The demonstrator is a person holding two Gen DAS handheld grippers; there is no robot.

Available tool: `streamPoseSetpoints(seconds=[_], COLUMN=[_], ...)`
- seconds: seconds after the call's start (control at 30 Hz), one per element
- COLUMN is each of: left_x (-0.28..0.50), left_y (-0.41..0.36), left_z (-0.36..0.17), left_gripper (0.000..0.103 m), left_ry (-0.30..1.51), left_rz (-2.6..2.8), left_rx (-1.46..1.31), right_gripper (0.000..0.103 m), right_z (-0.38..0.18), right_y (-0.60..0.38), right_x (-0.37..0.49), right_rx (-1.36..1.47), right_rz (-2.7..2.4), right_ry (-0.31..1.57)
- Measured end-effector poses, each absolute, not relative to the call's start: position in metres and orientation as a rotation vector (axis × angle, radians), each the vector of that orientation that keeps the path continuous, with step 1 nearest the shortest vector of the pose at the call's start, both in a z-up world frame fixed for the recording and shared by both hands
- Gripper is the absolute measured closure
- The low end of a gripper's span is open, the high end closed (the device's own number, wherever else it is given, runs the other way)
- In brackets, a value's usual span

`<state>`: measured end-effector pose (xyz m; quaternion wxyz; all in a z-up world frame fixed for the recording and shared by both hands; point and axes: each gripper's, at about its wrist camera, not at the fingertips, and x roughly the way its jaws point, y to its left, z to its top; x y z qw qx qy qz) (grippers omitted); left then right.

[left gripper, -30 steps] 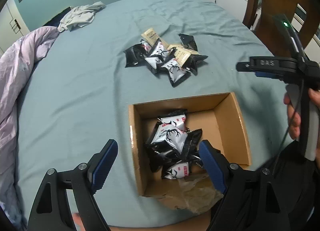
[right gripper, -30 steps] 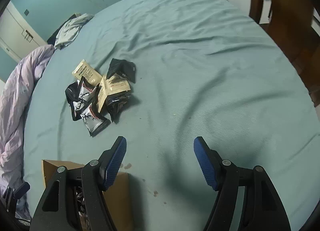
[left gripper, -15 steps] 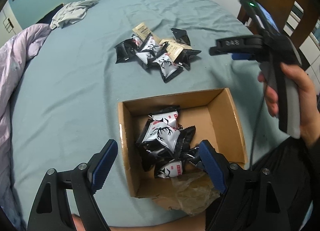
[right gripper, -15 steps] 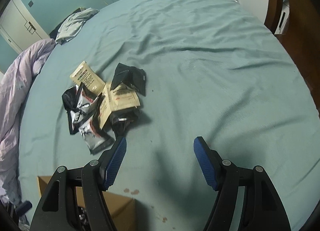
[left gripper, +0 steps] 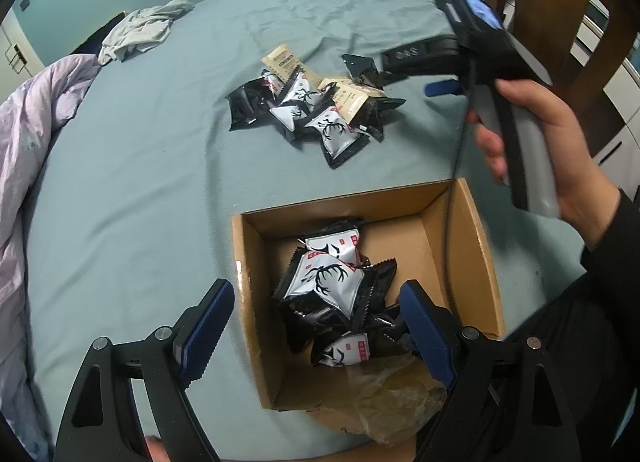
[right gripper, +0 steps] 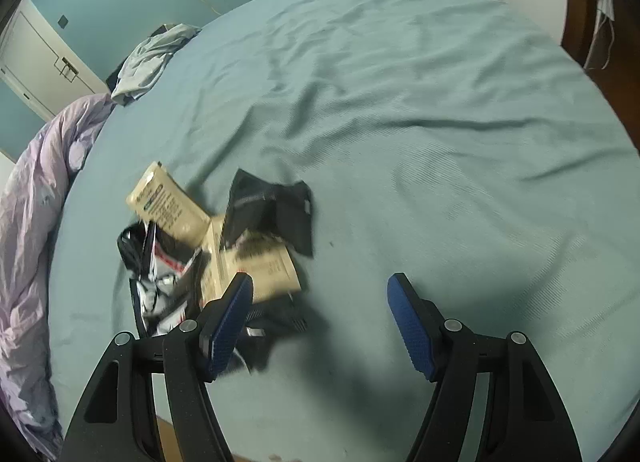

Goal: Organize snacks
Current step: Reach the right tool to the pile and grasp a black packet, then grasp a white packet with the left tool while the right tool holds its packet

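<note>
Hovering with jaws released and empty, the right gripper (right gripper: 320, 322) is nearer the packet pile (left gripper: 316, 109), just left of its jaws; the left gripper (left gripper: 316, 326), also released, waits over the box (left gripper: 476, 238).

We see the cardboard box (left gripper: 460, 221) near us on the bedsheet (left gripper: 140, 181), with snack packets (left gripper: 328, 282) lying inside it. A loose pile of packets (left gripper: 316, 109) lies farther off on the sheet. A crumpled quilt (left gripper: 24, 133) lies at the left.
</note>
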<state>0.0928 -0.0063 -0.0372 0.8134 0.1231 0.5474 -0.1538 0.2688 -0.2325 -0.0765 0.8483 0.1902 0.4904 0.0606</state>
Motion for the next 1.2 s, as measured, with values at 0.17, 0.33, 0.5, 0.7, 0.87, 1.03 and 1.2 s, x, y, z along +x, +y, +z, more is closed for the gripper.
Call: streamPoseSetpoints(seconds=[0.17,0.33,0.5,0.7,0.87,1.03,1.2], left_x=[0.093,0.091,0.096,0.099,0.098,0.1,0.106], left_y=[-0.006,-0.004,-0.002,0.001,0.005,0.007,0.009], left_z=[-0.042,-0.042,-0.045,-0.044,-0.041,-0.044,-0.037], left_gripper=[0.017,0.017,0.017,0.017,0.017,0.017,0.017], left_ry=[1.194,1.189,1.199,1.204,1.188,1.165,1.138], left_rz=[-0.341,-0.339,-0.329,-0.328,-0.32,-0.275,-0.259], left_rx=[0.253,0.245,0.228,0.188,0.158,0.18,0.173], right_gripper=[0.034,0.034,0.045,0.065,0.067,0.067,0.067], right_z=[-0.075,-0.08,-0.092,-0.088,-0.061,-0.028,-0.01], right_y=[-0.22,-0.208,-0.196,-0.196,-0.207,-0.226,-0.249], right_x=[0.29,0.314,0.332,0.325,0.294,0.243,0.167], right_rx=[0.336,0.312,0.279,0.277,0.317,0.414,0.459], right_rz=[0.137,0.162,0.179,0.212,0.207,0.242,0.278], right_ry=[0.981,0.984,1.011,0.978,0.896,0.833,0.773])
